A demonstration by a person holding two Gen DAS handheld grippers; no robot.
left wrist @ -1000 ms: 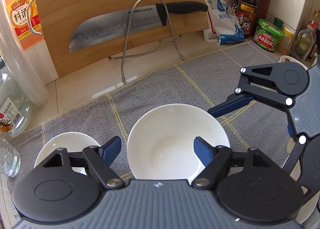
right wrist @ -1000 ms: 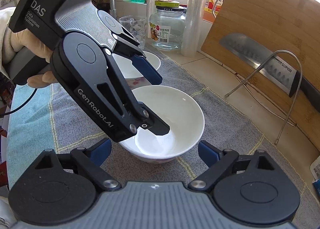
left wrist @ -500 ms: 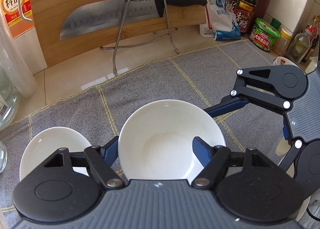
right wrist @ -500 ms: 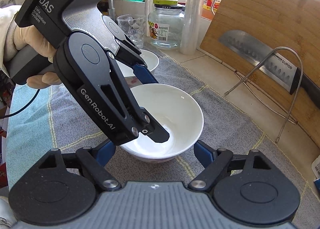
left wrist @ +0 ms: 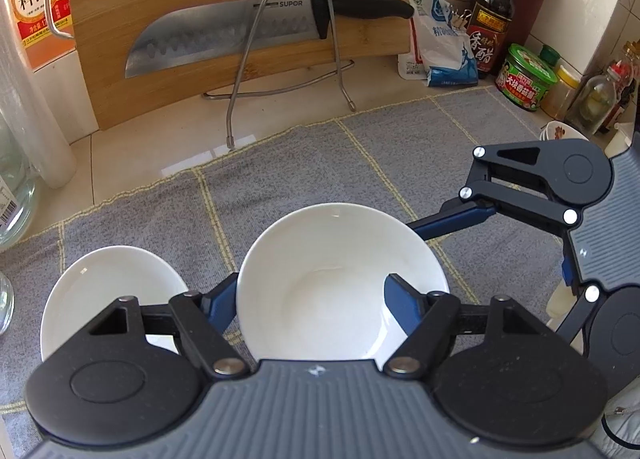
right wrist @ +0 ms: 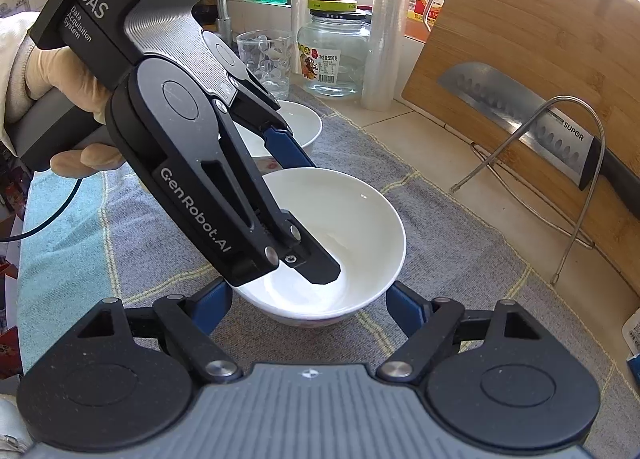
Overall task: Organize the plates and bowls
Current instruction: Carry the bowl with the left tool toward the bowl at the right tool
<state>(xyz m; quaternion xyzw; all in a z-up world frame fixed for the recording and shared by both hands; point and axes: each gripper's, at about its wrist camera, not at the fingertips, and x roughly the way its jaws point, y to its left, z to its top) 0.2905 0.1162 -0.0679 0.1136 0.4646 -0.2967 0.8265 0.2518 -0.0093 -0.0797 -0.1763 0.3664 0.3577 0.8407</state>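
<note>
White bowl [left wrist: 340,283] is sitting upright on the grey checked cloth [left wrist: 320,163], near the middle of the counter. Left gripper [left wrist: 308,305] is clamping the bowl's near-left wall: one blue finger [left wrist: 400,309] is pressing inside the bowl, the other is lying against the outside. Same grip is showing in the right wrist view, where the dark inner fingertip is reaching down toward the bowl's floor [right wrist: 316,263].

Right gripper [right wrist: 308,305] is straddling the bowl's opposite side with its jaws closing; the bowl's rim [right wrist: 320,311] is lying between them, and the blue pads are standing just clear of the wall on both sides, not pressing it.

A second white dish [left wrist: 108,291] is resting on the cloth just beside the bowl, on its left in the left wrist view.

A gloved hand [right wrist: 52,87] is gripping the left gripper's handle.

Behind the cloth, a wooden cutting board [left wrist: 240,19] is leaning upright, with a knife [left wrist: 240,35] lying across its face and a wire stand [left wrist: 288,51] standing in front. Glass jar [right wrist: 334,55] and tumbler [right wrist: 266,59] are standing at the cloth's far edge. Sauce bottle [left wrist: 494,19] and green-lidded tin [left wrist: 526,77] are standing by the tiled wall.
</note>
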